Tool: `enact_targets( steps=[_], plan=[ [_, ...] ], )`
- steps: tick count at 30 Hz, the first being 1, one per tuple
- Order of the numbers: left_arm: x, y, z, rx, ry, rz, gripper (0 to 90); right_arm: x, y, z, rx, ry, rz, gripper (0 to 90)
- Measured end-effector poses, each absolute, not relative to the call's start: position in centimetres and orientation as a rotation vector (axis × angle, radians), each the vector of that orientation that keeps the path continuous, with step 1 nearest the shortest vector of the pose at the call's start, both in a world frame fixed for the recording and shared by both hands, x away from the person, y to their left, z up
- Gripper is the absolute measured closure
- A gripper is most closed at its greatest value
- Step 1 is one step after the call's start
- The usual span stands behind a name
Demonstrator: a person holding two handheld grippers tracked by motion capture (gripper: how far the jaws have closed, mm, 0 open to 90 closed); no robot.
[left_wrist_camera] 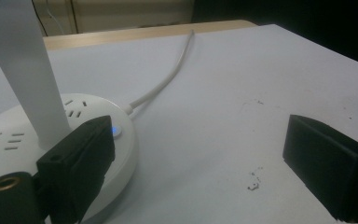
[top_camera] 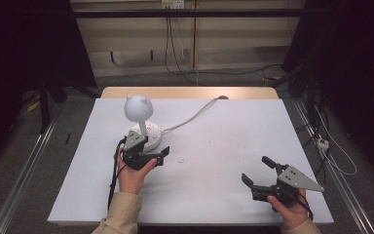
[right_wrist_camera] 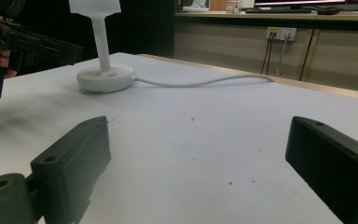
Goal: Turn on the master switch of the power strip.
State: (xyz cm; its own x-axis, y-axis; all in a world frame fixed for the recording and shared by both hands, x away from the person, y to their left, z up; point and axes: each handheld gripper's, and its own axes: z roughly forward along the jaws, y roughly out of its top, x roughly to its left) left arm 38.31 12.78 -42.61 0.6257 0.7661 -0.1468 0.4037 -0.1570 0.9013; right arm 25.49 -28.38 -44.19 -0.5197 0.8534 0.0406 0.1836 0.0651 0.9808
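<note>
A white lamp with a round eared head stands on a round white base at the table's left middle. The base carries socket slots and a small blue light. My left gripper stands open at the base's near side. One of its jaws lies against the base rim by the stem, the other is over bare table, and nothing is between them. My right gripper rests open near the front right, with nothing between its jaws. The left gripper appears beside the lamp in the right gripper view.
A white cable runs from the base to the table's far edge. The white table cover has dark specks near the middle. A wooden strip lines the far edge. Cables lie on the floor beyond.
</note>
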Motion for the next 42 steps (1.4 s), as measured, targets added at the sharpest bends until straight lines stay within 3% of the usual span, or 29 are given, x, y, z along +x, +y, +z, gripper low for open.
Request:
enact_targets(
  steps=[42],
  plan=[
    [36.2, 17.4, -42.5, 1.789, 0.915, 0.416, 5.9, 25.8, -28.0, -44.4, 1.033, 1.786, 1.498, 6.0]
  ],
)
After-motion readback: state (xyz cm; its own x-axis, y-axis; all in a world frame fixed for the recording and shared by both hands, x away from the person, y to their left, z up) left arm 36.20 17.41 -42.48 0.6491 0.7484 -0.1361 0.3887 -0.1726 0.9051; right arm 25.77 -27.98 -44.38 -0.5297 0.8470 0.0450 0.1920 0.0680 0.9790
